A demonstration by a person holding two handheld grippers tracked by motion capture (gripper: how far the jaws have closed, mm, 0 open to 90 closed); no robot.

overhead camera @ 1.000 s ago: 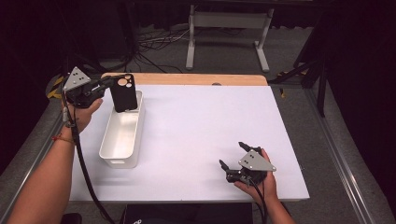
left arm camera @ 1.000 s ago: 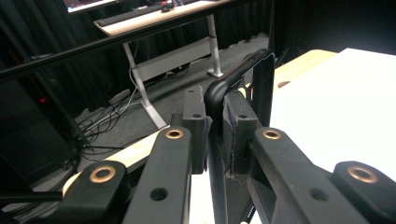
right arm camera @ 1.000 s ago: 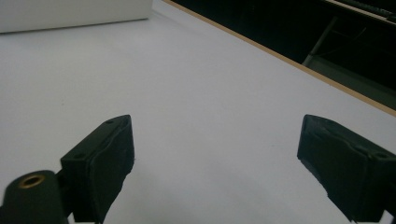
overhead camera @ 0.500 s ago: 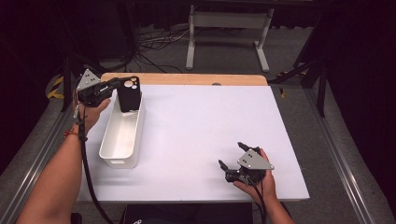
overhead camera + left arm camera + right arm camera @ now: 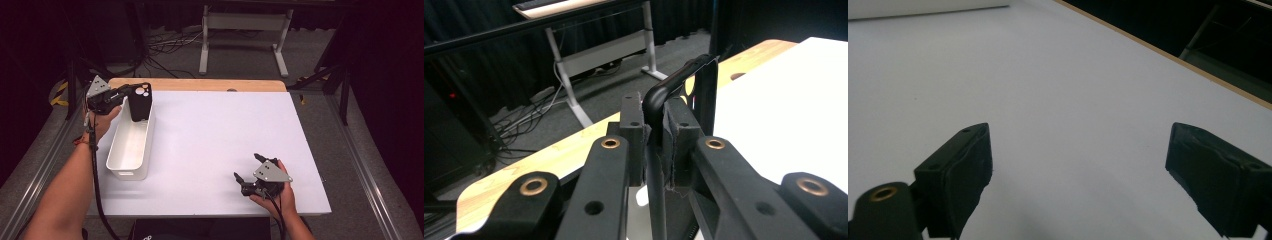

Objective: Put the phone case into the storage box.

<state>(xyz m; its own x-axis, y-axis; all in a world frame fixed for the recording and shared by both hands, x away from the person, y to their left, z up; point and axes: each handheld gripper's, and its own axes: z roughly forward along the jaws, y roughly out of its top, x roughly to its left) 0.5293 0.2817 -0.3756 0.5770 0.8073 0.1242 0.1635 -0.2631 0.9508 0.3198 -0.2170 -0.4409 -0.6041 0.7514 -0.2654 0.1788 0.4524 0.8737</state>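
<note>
A black phone case with round camera cutouts hangs upright over the far end of a white rectangular bin at the table's left. My left gripper is shut on the case's edge; in the left gripper view the pads pinch the thin black case between them. My right gripper rests low near the table's front right, held in a hand. Its jaws stand wide open over bare white tabletop, as the right gripper view shows, with nothing between them.
The white tabletop has a wooden strip along its far edge. Beyond it stand a white table frame and cables on the grey floor. Metal rails run along both sides of the table.
My left gripper has carried the phone case down and rightward, from above the bin's far end to low inside it. The right gripper has stayed put.
</note>
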